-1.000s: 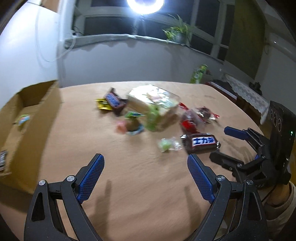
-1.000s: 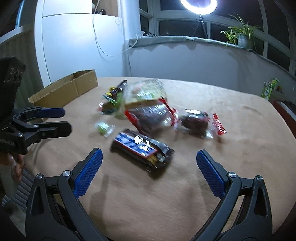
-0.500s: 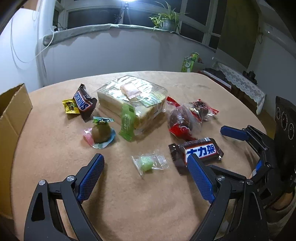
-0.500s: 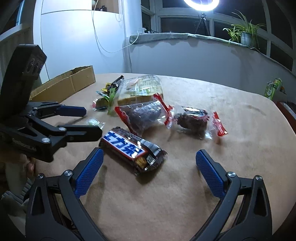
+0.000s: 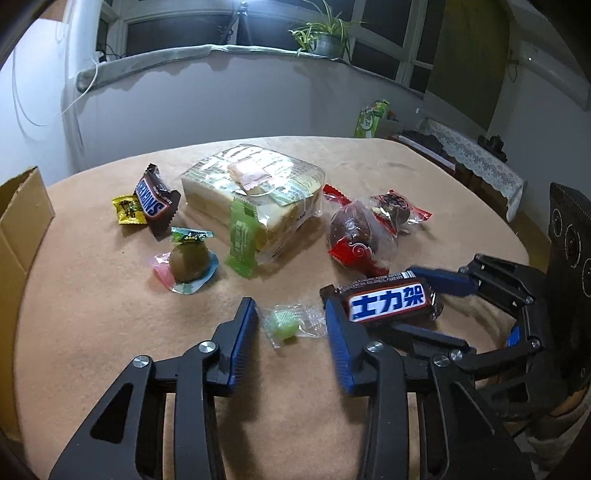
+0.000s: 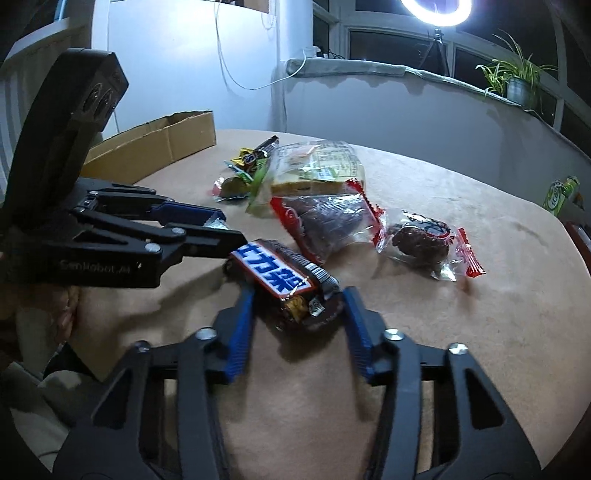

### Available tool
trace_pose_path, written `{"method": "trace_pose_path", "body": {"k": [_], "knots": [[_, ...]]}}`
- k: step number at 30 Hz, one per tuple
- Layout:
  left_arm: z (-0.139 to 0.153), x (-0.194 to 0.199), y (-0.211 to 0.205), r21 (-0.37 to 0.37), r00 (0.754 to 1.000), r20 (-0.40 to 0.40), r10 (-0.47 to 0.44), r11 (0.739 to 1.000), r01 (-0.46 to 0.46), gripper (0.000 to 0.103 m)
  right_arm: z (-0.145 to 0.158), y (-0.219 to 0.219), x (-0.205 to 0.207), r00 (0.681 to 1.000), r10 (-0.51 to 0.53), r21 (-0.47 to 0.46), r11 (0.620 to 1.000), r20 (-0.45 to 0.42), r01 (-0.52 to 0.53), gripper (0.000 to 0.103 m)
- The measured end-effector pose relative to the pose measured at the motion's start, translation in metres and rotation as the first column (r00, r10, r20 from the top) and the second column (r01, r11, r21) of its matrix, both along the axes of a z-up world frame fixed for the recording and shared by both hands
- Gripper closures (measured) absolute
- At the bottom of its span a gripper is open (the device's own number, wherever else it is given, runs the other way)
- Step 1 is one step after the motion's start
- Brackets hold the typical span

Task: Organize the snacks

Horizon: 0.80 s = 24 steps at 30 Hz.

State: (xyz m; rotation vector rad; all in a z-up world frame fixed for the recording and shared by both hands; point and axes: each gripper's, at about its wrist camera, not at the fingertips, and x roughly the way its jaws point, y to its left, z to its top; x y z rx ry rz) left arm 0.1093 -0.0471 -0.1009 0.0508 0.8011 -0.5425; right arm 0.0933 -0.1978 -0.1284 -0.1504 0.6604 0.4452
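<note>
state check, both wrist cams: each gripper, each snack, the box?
left gripper: jaws partly closed around green candy, not gripping
right gripper: jaws flank Snickers bar, contact unclear
bread pack: sealed, on table
red date packs: sealed, lying loose
cardboard box: open

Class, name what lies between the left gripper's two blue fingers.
A small green candy in clear wrapper lies between the left gripper fingers, untouched, in the left wrist view.

Dim room; glaring ring light (image 6: 436, 11); fisheye edges
</note>
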Motion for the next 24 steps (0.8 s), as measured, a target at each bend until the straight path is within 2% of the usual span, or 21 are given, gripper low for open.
{"method": "trace_pose_path", "body": {"k": [5,13,24], "knots": [[0.001,-0.005,0.003,-0.023,1.0,0.0,0.001,1.0,-0.001,0.074,0.001,-0.001,-0.006,1.0,-0.006,0.005,1.0,0.004,0.006,0.066],[0.006,-0.015,0.015,-0.079,1.0,0.007,0.016,0.997,-0.015,0.075,0.003,-0.007,-0.012,1.0,-0.002,0.119,0.993,-0.019,0.004,0.071],[0.026,-0.02,0.037,-0.12,0.997,0.056,0.055,0.992,-0.048,0.075,0.02,-0.009,-0.02,1.0,-0.012,0.164,0.986,0.026,0.008,0.072]]}}
